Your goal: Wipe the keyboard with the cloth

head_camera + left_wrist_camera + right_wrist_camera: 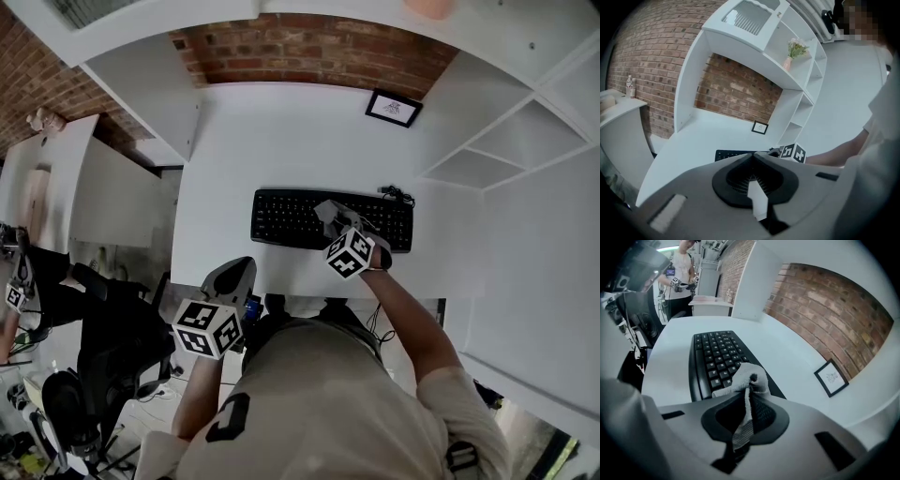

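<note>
Right gripper (749, 381) jaws pinch the cloth (757, 377). A bunched wad sticks out past the tips onto the keys, about the middle of the keyboard (715, 352). A strip trails back between the jaws. Left gripper (752, 157) jaws are pressed together with nothing between them, well back from the keyboard's near edge.

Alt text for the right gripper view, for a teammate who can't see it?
The right gripper is shut on a bunched cloth that rests on the near end of a black keyboard. The keyboard lies on a white desk, with a framed picture near the brick wall.
</note>
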